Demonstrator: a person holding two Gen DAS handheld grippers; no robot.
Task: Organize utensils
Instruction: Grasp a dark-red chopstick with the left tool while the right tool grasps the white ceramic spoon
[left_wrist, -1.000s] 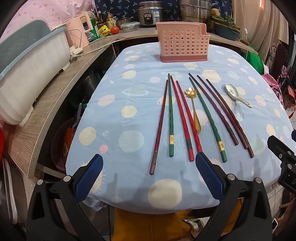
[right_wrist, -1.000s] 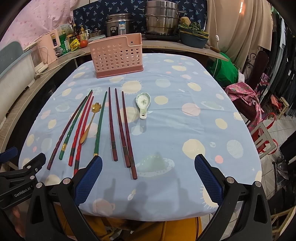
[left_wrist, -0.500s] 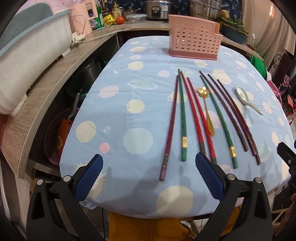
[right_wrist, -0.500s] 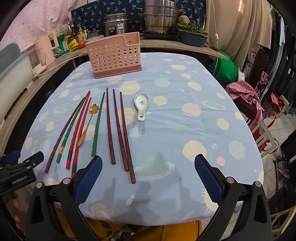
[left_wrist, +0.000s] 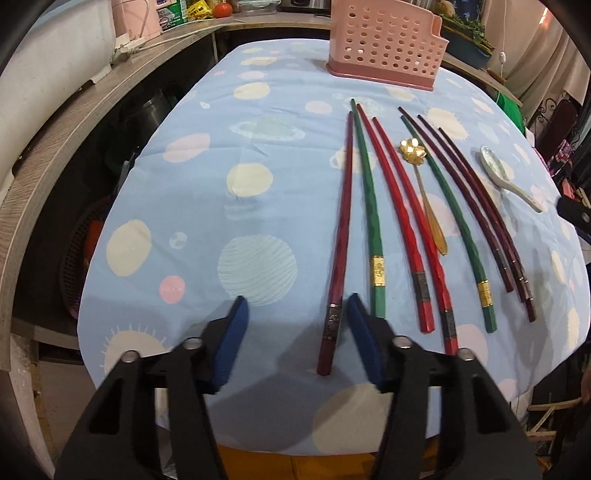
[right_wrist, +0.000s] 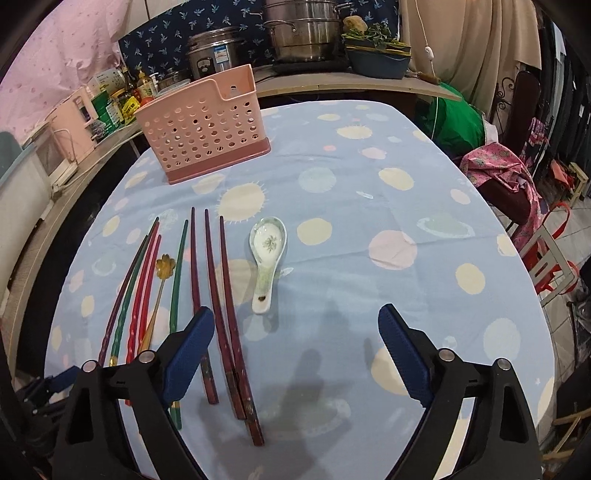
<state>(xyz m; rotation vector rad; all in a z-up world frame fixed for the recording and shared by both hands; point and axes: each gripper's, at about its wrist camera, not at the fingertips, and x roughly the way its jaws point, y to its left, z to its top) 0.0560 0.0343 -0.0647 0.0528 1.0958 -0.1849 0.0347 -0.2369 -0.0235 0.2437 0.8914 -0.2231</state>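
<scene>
Left gripper (left_wrist: 297, 334): closing, nothing gripped yet; dark red chopstick (left_wrist: 338, 254) lies on the table between the jaws, beside the right pad.
Right gripper (right_wrist: 297, 350): closing, empty.
Advice: chopstick to be centred before closure.
Pink basket (left_wrist: 386, 42): far ahead.

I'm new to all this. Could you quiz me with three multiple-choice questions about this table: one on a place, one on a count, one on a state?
1. Where does the pink basket stand?
A. at the far end of the table
B. on the floor
C. between the two spoons

2. How many green chopsticks are there?
A. one
B. two
C. four

3. The white spoon is:
A. standing in the basket
B. lying bowl-up on the table
C. held by a tool

Answers: A, it stands beyond everything else; B, two lie in the row; B, it rests flat with nothing touching it.
</scene>
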